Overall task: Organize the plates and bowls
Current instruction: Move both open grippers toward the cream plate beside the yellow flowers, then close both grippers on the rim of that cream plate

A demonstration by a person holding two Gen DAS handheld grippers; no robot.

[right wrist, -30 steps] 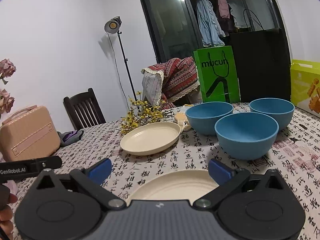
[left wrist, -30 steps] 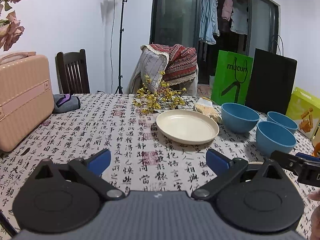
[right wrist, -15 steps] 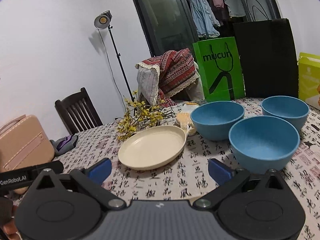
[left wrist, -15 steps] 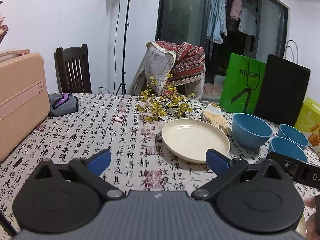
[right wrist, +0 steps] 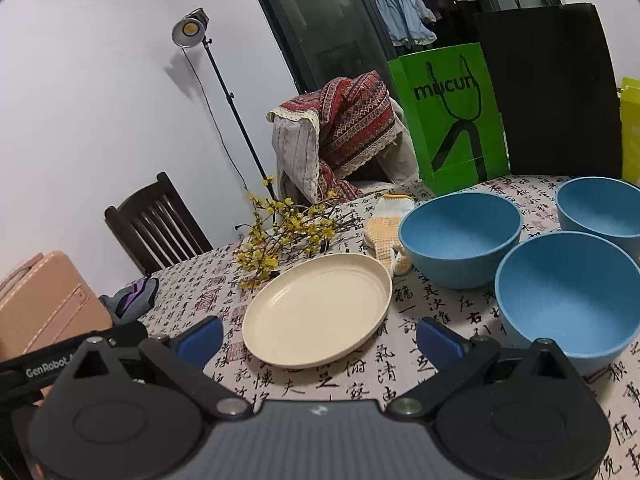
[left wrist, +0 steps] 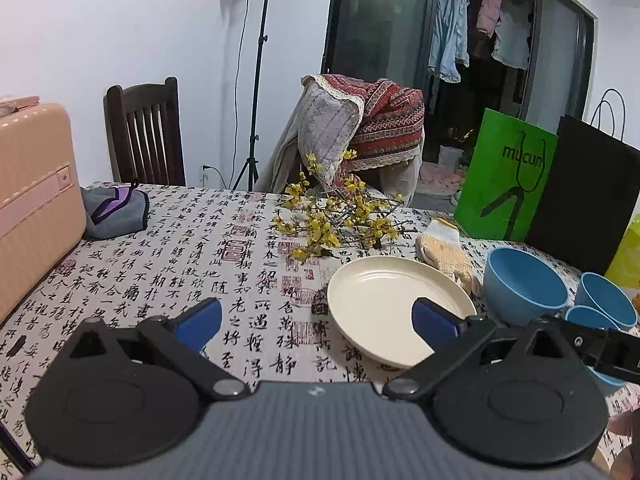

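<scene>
The room is a home dining space with a white wall, a lamp on a tripod and dark glass doors, and in front stands a table [right wrist: 360, 384] covered by a cloth printed with black calligraphy. On it lies a cream plate [right wrist: 316, 308], flat and alone, with a branch of yellow flowers [right wrist: 288, 232] just behind it and a knitted glove [right wrist: 386, 236] between the plate and the nearest of three blue bowls [right wrist: 460, 236]. The bowls stand close together to the right of the plate, each upright and none stacked. The left gripper [left wrist: 316, 320] hovers above the cloth with its jaws wide apart and nothing between them; its right blue pad overlaps the plate's edge in the left wrist view, but I cannot tell if it touches. The right gripper [right wrist: 318, 338] is also spread open and empty, facing the near rim of the plate. In my judgement the work is at its beginning, the approach to a first piece. The next move probably needs one gripper to come low to the rim, close on the thin edge and lift without sliding the plate into the glove.
</scene>
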